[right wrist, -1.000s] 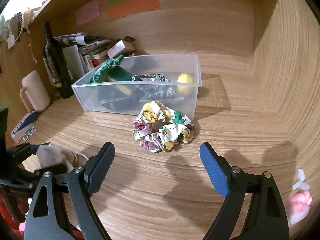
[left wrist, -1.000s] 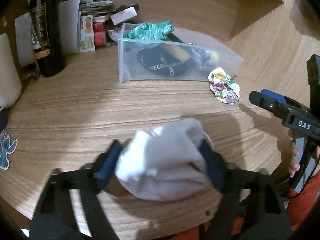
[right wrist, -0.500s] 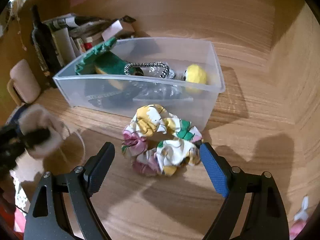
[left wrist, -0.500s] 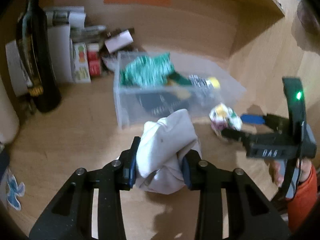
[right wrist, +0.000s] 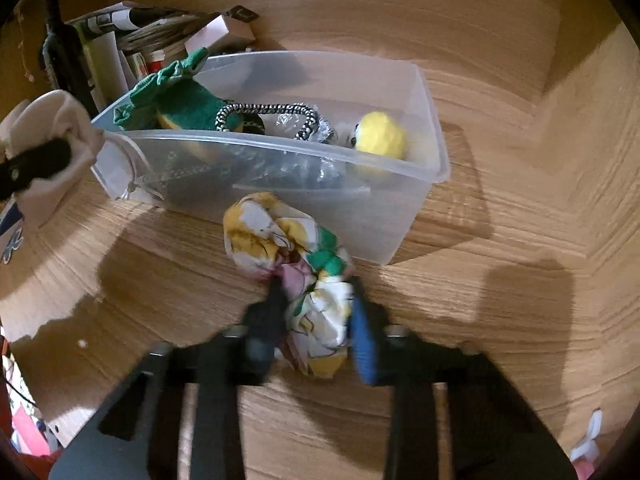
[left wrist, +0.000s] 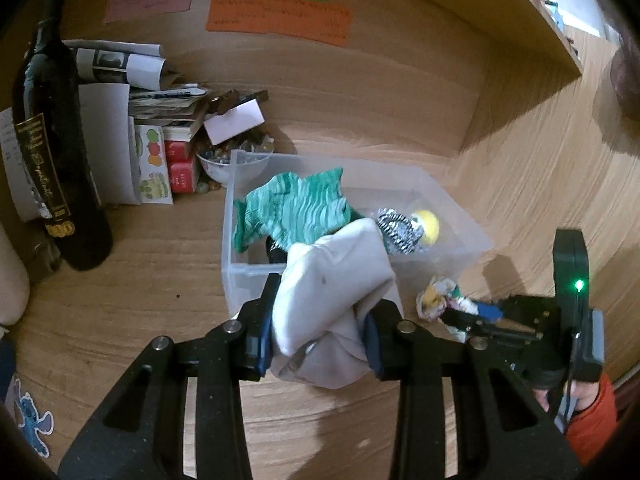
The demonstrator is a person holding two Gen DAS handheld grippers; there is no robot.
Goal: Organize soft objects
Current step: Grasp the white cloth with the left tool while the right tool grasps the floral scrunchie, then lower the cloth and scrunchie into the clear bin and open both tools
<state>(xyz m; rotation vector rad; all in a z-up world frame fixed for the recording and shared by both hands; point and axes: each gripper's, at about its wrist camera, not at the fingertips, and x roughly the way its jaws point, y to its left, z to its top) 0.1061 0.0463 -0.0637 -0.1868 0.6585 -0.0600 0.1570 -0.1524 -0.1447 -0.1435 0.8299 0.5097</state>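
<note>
My left gripper [left wrist: 318, 334] is shut on a white cloth pouch [left wrist: 334, 292] and holds it above the desk, just before the near wall of a clear plastic bin [left wrist: 240, 276]. The bin holds a green cloth [left wrist: 292, 210], a black-and-white scrunchie [left wrist: 396, 230] and a yellow plush ball [left wrist: 427, 226]. My right gripper [right wrist: 318, 320] is shut on a floral scrunchie [right wrist: 288, 252] that lies on the desk against the bin's front wall [right wrist: 304, 176]. The pouch also shows at the left of the right wrist view [right wrist: 44, 128].
A dark wine bottle [left wrist: 52, 160] stands at the left. Papers, books and a small bowl [left wrist: 230, 160] are piled behind the bin. Wooden walls close the back and right. A pink clip [right wrist: 586, 444] lies at the lower right.
My left gripper lifted the pouch and carried it forward to the bin. My right gripper moved forward onto the floral scrunchie and closed on it.
</note>
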